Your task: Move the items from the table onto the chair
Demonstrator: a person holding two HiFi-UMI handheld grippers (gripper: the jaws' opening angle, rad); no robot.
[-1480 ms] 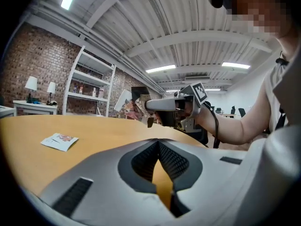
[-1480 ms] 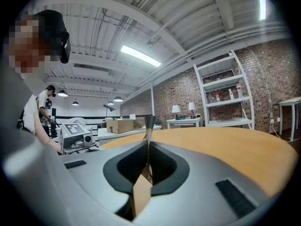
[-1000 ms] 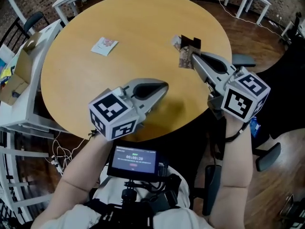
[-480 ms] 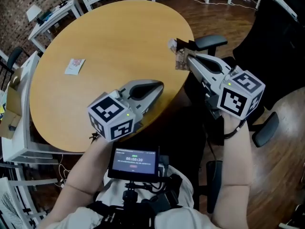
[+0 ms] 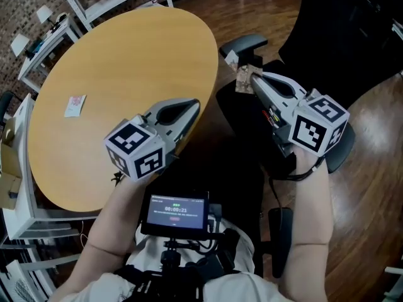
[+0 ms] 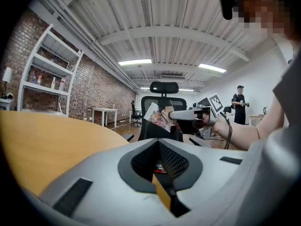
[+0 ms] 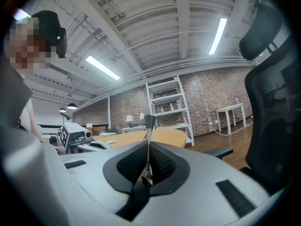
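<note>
My right gripper (image 5: 250, 75) is shut on a small printed packet (image 5: 242, 77) and holds it above the black office chair (image 5: 249, 131), just past the table's edge and near an armrest (image 5: 242, 43). In the right gripper view the packet (image 7: 148, 124) stands edge-on between the closed jaws (image 7: 148, 145). My left gripper (image 5: 191, 107) is shut with nothing in it, over the near edge of the round wooden table (image 5: 126, 61). A second small packet (image 5: 75, 105) lies flat on the table's left side. The left gripper view shows the right gripper (image 6: 188, 115) with its packet (image 6: 157, 117) in front of the chair's back (image 6: 162, 105).
The tall chair back (image 5: 343, 24) rises at the right. White shelving (image 5: 38, 17) and desks stand beyond the table, and a cardboard box (image 5: 7, 190) sits at the left. A small screen (image 5: 176, 210) hangs on my chest. A person (image 6: 240, 105) stands far off.
Both grippers have swung right, away from the table's middle. The right one has carried the packet past the table's edge to over the chair. The left stays shut and now hangs at the rim.
</note>
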